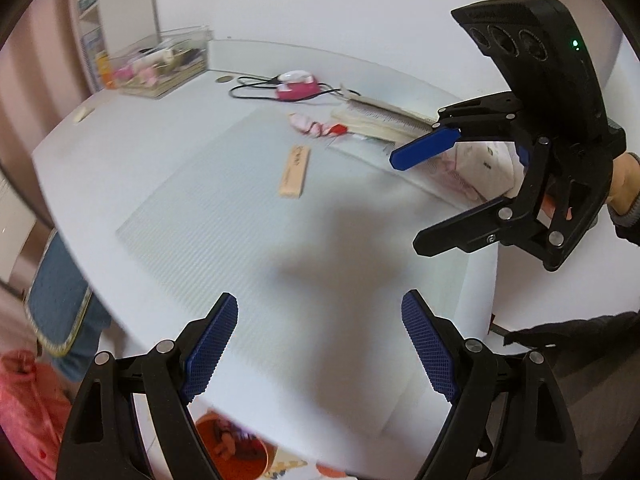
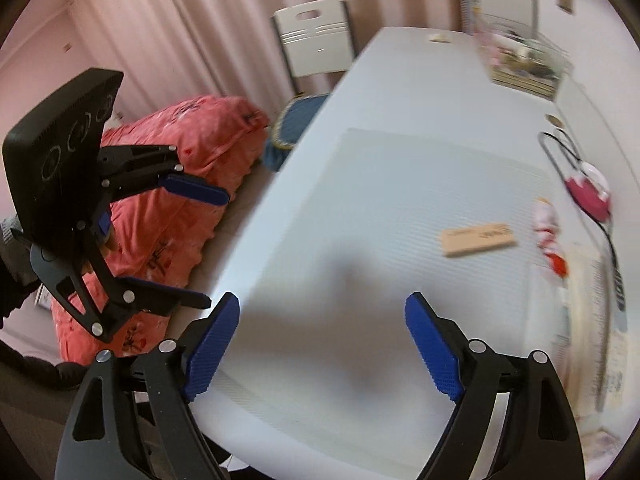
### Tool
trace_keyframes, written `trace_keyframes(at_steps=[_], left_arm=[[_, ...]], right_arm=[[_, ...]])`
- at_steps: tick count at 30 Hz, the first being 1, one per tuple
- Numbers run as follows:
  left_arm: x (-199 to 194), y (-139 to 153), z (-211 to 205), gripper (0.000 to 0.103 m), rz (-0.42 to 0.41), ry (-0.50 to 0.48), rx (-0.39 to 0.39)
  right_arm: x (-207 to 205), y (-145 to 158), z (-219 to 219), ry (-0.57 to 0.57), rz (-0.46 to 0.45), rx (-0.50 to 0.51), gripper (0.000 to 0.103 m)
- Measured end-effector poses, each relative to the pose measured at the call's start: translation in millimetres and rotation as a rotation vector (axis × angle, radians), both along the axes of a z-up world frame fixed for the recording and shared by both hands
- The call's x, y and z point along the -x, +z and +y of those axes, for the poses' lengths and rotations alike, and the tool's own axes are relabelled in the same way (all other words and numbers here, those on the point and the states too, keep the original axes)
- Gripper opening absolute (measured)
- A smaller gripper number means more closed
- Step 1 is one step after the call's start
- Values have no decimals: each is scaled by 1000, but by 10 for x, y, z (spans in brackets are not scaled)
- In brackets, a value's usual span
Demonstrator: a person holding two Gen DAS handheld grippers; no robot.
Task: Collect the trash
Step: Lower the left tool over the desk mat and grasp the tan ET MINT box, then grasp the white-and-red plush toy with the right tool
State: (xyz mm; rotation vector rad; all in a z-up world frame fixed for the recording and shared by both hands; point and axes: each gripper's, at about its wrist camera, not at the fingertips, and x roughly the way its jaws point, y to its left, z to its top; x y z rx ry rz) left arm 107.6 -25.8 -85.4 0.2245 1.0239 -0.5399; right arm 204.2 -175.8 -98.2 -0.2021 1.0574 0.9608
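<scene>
A tan paper sleeve (image 1: pixel 294 172) (image 2: pixel 478 238) lies flat on the ribbed mat (image 1: pixel 208 240) of the white table. Beyond it sit crumpled pink and red wrappers (image 1: pixel 316 126) (image 2: pixel 550 232). My left gripper (image 1: pixel 320 340) (image 2: pixel 216 250) hangs open over the table's near edge, nothing between its blue pads. My right gripper (image 2: pixel 322 344) (image 1: pixel 406 204) is open too and holds nothing, above the mat to the right of the left one. An orange bin (image 1: pixel 232 446) with scraps inside shows under the table edge, below the left gripper.
A pink device with a black cable (image 1: pixel 296 86) (image 2: pixel 588 192), a spiral notebook (image 1: pixel 380 120) and a clear box of small items (image 1: pixel 160 62) (image 2: pixel 524 64) sit toward the back. A white chair (image 2: pixel 314 40), a blue cushion (image 1: pixel 56 304) and a red quilt (image 2: pixel 172 200) stand beside the table.
</scene>
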Motion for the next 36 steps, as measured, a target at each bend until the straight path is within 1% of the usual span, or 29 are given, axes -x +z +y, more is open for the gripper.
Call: trace_keyframes(at_steps=[4,10,14,20,21,22,23,25,28,29,30,33,36], left_arm=[[-261,-82,-211,84,6,-28,13],[-697,-256,-399,84,22,-49,29],[-966,-400,-469,84,34,-63,25],[-1354,-659,-559,84,55,-56,31],[-1395,-698,-570,82,60,-54,30],[-1447,-742,-588,78,67,-53,29],[-1507,-802,-609,70,77,-56,30],[-1574,-869,-620,64,83,-54,23],[-1651,-966,-642,47,102,-71,10],[-1665,-991,-651,37,99,-83,-5],[-1678,-1017,-658,33,109,-105,-9],[-1699,-1018,-639,31,101,-132,0],[-1721,-1006,-629,31,98,-161,-23]], right_arm=[[-194,-56,-250,-73,9,-3,84],[-430,-155,-498,-131,28,-14,84],[-512,-211,-577,-145,35,-13,84],[-682,-314,-618,-174,43,-20,84],[-715,-333,-617,-179,46,-21,84],[-740,-348,-619,-185,48,-22,84],[-769,-365,-620,-191,51,-24,84],[-829,-393,-620,-205,57,-28,84],[-905,-425,-612,-224,57,-30,84],[-920,-432,-609,-229,53,-27,84],[-937,-443,-601,-236,47,-22,84],[-986,-490,-583,-260,37,-9,84],[-1056,-549,-560,-282,31,6,84]])
